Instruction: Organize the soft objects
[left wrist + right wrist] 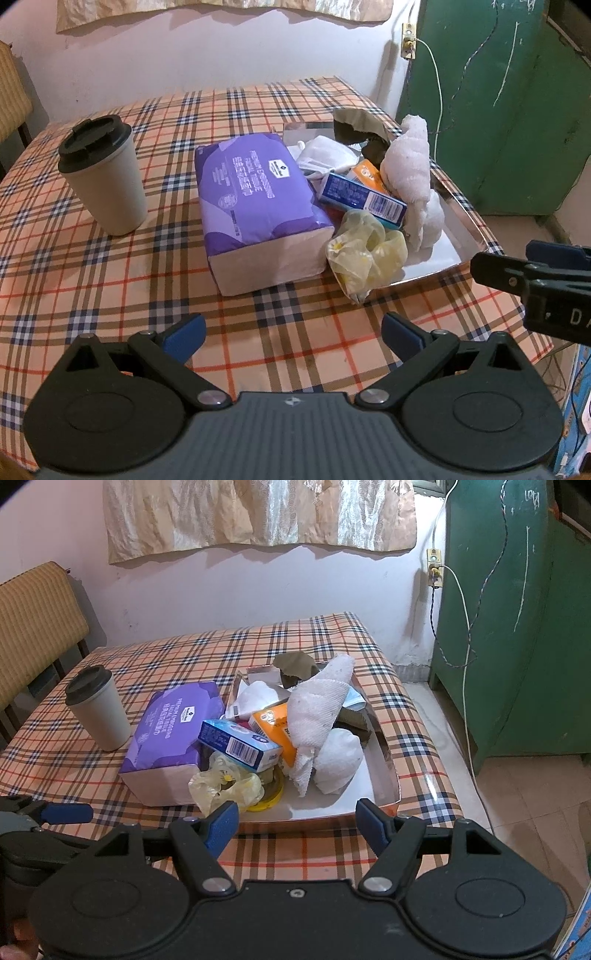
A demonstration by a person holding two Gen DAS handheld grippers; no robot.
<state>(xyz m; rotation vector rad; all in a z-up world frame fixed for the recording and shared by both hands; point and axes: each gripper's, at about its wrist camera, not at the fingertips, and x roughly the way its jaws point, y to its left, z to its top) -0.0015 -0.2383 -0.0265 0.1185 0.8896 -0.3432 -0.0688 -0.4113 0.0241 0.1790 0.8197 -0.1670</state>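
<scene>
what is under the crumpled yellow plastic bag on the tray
Under the crumpled yellow plastic bag, a round yellow lid pokes out on the shiny metal tray; the rest is covered.

You see plaid tablecloth (110, 280) as landmark: lidded travel cup (103, 177) upright on its left part; green cabinet (517, 646) beyond right edge; wall socket (433, 568), curtain (258, 513) behind.
</scene>
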